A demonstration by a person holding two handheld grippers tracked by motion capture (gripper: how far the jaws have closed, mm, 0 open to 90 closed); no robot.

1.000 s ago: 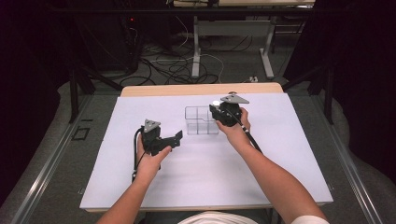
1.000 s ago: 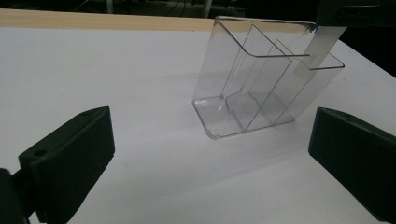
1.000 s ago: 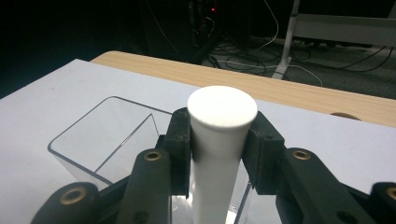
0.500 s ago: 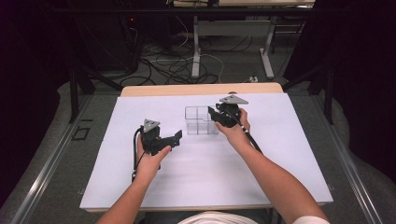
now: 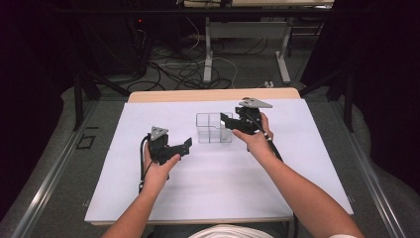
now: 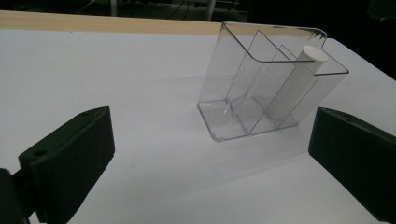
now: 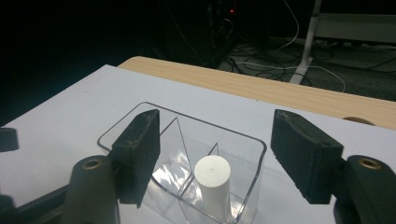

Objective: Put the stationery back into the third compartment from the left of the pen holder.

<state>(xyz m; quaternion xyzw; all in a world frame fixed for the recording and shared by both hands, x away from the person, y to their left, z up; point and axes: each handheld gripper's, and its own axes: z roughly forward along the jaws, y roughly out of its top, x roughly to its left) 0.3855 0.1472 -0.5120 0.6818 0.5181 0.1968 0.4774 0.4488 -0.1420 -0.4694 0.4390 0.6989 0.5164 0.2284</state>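
Note:
A clear plastic organizer (image 5: 214, 128) with several compartments stands on the white table cover. A white cylinder (image 7: 212, 179) stands upright in its right-hand compartment, and the left gripper view shows that cylinder (image 6: 299, 79) through the clear wall. My right gripper (image 5: 225, 121) hovers over the organizer's right side. Its jaws have just been opening: in its own view the right gripper (image 7: 219, 144) has its pads wide on either side of the cylinder, clear of it. My left gripper (image 5: 187, 145) rests open to the left of the organizer (image 6: 261, 93), facing it with nothing between its jaws.
The white cover (image 5: 208, 188) spreads across the tabletop, with a strip of bare wood (image 5: 213, 94) along the far edge. Beyond that edge are floor cables (image 5: 193, 69) and desk legs (image 5: 208, 49). Dark surroundings flank both sides.
The right gripper's jaws look wider apart than before. Both hands stay roughly where they were, and the organizer has not moved.

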